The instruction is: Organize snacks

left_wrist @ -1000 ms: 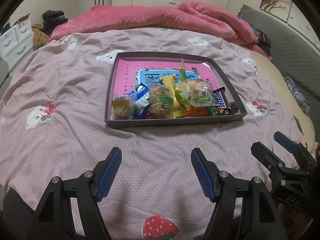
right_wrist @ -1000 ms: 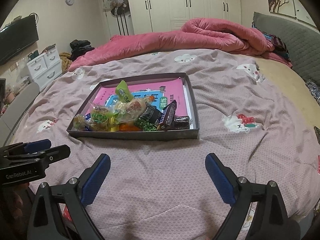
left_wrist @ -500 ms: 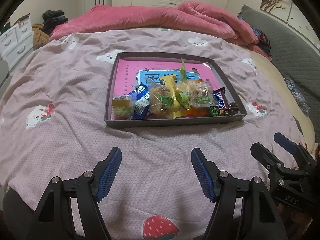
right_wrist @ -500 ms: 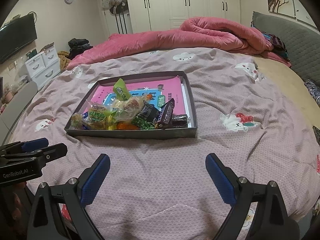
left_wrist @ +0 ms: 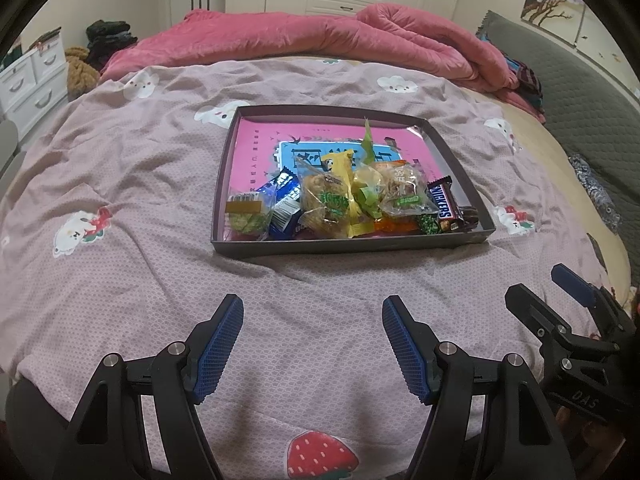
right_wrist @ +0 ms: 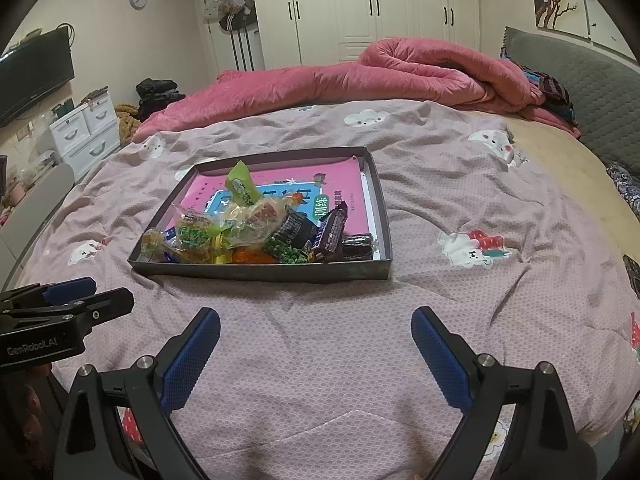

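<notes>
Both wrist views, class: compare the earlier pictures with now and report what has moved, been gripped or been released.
Nothing visibly changed. The left gripper and right gripper hover open and empty over the bedspread, short of the snack tray, and the snacks lie piled as before, the Snickers bar included.

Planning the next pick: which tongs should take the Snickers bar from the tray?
Probably the right tongs. The Snickers bar lies at the tray's right end, nearer that side. Both tongs are open, empty and short of the tray; the left tongs face the middle of the tray.

Snack tray [left_wrist: 344,245] on bed [left_wrist: 140,280].
</notes>
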`<state>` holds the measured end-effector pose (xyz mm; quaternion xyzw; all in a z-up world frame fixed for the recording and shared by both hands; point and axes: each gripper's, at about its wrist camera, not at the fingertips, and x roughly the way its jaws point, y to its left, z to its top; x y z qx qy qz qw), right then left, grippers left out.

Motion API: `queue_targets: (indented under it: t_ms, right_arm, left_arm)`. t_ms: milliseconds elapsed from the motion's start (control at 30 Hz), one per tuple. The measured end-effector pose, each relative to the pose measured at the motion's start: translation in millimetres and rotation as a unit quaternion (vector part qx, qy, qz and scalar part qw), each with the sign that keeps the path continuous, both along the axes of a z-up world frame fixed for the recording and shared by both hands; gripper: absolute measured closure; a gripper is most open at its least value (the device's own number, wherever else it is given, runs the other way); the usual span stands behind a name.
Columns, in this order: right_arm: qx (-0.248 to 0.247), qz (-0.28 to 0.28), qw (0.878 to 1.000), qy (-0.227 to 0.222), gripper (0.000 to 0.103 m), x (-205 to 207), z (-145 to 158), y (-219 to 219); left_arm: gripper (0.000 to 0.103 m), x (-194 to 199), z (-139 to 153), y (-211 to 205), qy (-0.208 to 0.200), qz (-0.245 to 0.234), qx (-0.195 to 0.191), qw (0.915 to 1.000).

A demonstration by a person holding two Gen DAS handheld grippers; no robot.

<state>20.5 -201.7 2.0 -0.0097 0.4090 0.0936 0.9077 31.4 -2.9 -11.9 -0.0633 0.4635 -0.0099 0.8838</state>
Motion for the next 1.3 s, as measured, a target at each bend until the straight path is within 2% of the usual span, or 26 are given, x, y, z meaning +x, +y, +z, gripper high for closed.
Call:
queue_targets:
  t_ms: [1300]
  right_arm:
    - [0.000,0.000,1.000,0.001,0.006,-0.3,-0.4,-0.5]
  left_arm:
    - [0.029,0.1,-0.9,2.7,0.003,0.004,0.002,1.0000]
